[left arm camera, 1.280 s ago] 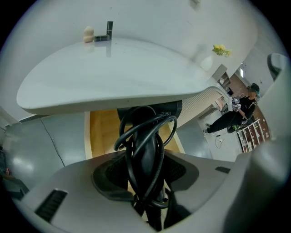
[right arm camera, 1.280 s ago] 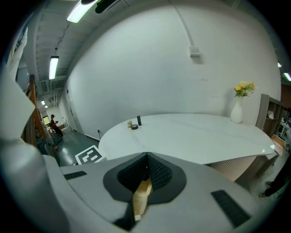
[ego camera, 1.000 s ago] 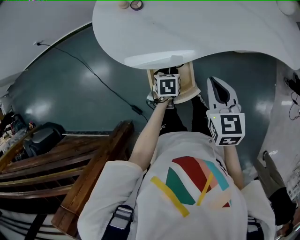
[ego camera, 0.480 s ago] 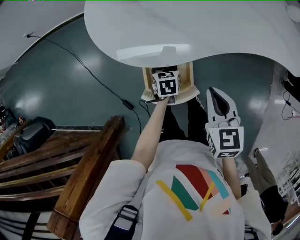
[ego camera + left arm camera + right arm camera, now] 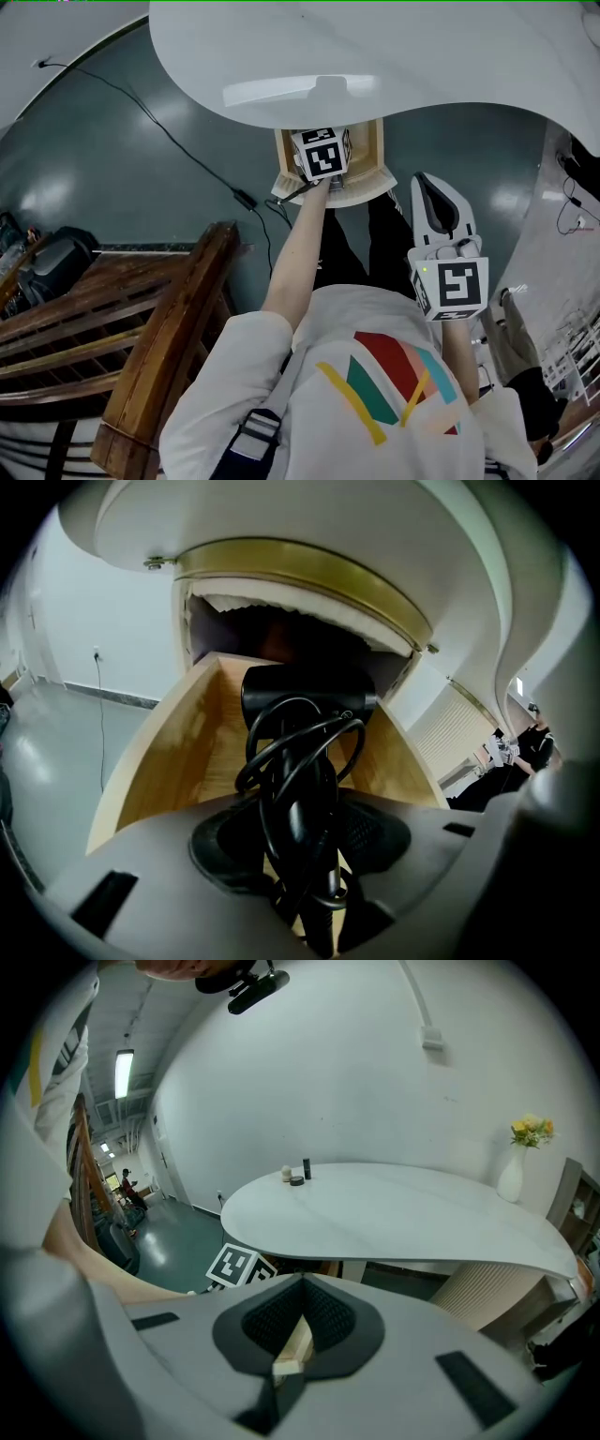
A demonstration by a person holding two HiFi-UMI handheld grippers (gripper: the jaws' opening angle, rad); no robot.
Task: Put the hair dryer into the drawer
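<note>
Wooden drawer (image 5: 178,752) gapes at twelve o'clock; our left tool (image 5: 302,846) clamps the hair dryer (image 5: 309,691), so we lower it centred; right tool (image 5: 298,1335) closed, empty.

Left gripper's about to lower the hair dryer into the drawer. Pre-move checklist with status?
1. Drawer pulled open: ok.
2. Left gripper clamped on the hair dryer handle: ok.
3. Cord fully bundled, no loose end: cannot tell; loops show around the handle, the ends do not.
4. Hair dryer above the drawer opening: ok.
5. Drawer floor free: cannot tell, the hair dryer hides part of it.
6. Right gripper away from the drawer: ok, off to the side, jaws together.
</note>
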